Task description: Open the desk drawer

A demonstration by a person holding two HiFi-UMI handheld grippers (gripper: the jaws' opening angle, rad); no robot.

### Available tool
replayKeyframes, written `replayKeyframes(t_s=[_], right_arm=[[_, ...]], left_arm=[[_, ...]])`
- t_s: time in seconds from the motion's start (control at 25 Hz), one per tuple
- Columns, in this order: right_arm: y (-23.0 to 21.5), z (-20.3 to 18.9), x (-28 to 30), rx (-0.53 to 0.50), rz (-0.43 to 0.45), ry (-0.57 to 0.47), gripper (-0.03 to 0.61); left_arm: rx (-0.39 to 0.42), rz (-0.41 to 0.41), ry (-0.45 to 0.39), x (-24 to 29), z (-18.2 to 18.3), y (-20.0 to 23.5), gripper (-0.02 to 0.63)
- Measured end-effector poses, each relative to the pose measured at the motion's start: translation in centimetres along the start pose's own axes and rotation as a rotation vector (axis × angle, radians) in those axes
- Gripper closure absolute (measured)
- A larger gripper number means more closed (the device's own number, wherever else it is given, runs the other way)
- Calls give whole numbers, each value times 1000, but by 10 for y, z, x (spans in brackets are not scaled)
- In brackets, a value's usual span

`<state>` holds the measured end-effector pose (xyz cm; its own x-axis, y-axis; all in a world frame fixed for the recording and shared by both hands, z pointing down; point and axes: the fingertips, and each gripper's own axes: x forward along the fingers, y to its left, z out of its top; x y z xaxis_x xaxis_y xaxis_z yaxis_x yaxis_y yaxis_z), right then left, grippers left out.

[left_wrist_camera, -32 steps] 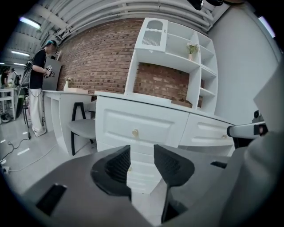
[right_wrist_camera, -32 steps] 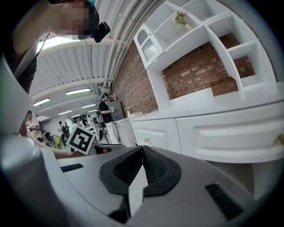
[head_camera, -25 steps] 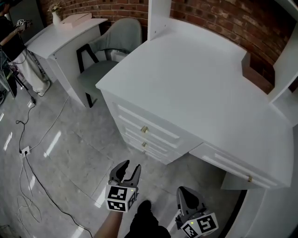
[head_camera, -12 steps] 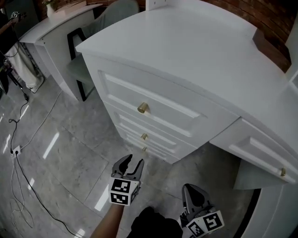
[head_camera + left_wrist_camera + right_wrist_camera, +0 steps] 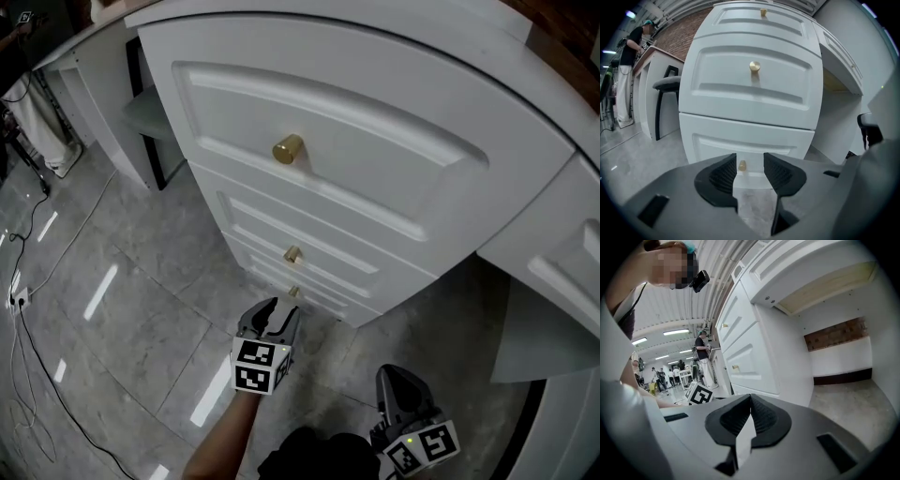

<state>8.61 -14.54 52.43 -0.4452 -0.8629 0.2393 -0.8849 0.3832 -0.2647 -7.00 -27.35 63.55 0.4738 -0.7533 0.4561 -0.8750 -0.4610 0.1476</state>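
The white desk's drawer stack (image 5: 356, 187) has three closed drawers, each with a brass knob: top knob (image 5: 288, 148), middle knob (image 5: 292, 254), bottom knob (image 5: 293, 292). My left gripper (image 5: 277, 309) is open, low near the floor, its tips just short of the bottom knob. In the left gripper view the bottom knob (image 5: 742, 165) shows in the gap between the open jaws of that gripper (image 5: 750, 163), apart from both pads. My right gripper (image 5: 391, 377) hangs shut and empty to the right, under the desk's knee space; its jaws (image 5: 750, 399) meet with nothing between them.
A grey tiled floor (image 5: 131, 309) lies below, with a black cable (image 5: 28, 328) at the left. A chair (image 5: 665, 84) and a second white desk (image 5: 84, 56) stand to the left. People stand far off (image 5: 702, 350). A shallow side drawer (image 5: 572, 272) is at the right.
The view has dropped closer to the drawer fronts. My left gripper has moved forward to the bottom knob, still open. The right gripper has stayed low and shut.
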Motion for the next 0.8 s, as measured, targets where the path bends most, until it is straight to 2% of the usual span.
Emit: replayKeyframes(t_s=[0.28, 0.52, 0.68, 0.8], right_arm=[[-17, -33, 12, 6, 7, 0, 574], [-25, -45, 14, 1, 7, -1, 574], [-28, -45, 12, 7, 1, -3, 574], [-28, -44, 10, 5, 2, -10, 574]], left_arm=[[-26, 20, 5, 45, -29, 15, 449], [-20, 40, 19, 68, -36, 25, 453], [16, 43, 46, 77, -37, 22, 482], [21, 52, 56, 79, -39, 23, 528]])
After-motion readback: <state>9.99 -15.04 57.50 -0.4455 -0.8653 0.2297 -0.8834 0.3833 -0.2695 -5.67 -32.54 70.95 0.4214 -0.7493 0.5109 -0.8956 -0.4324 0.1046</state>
